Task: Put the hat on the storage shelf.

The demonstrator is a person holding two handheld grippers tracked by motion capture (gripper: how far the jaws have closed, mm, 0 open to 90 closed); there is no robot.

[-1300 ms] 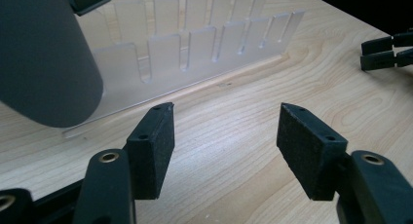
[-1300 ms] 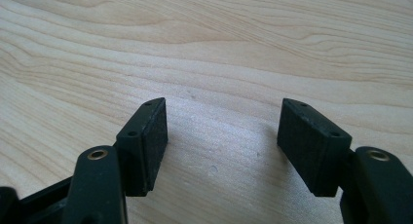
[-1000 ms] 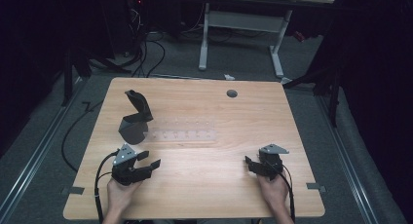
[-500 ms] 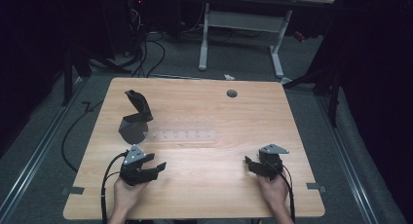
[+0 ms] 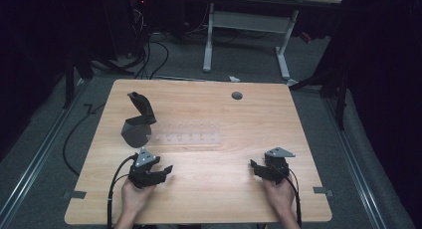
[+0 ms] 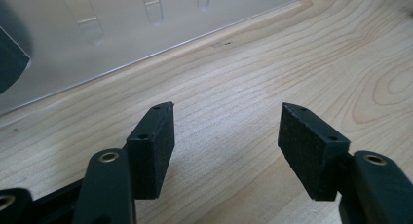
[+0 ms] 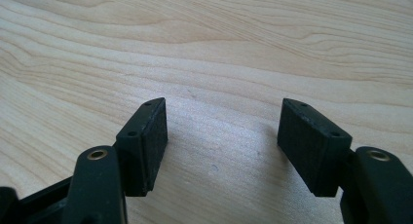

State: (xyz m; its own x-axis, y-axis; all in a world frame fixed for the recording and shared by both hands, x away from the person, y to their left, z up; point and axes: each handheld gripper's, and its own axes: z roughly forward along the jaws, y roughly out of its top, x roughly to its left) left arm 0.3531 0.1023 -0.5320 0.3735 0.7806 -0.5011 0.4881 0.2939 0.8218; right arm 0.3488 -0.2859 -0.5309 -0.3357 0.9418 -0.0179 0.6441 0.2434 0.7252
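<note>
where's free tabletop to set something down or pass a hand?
Bare wood lies between the left gripper and the right gripper, along the near edge. The right half of the table, from the round hole down, is also free. It is crowded at the left: a black stand beside a clear rack.

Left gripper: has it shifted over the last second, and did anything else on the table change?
The left gripper slid a little to the person's right and slightly back toward the near edge, jaws open and empty, pointing across toward the clear plastic rack. Nothing was taken hold of or let go. The right gripper stayed put, open, and the rack and the dark scoop-shaped object lie as before.
</note>
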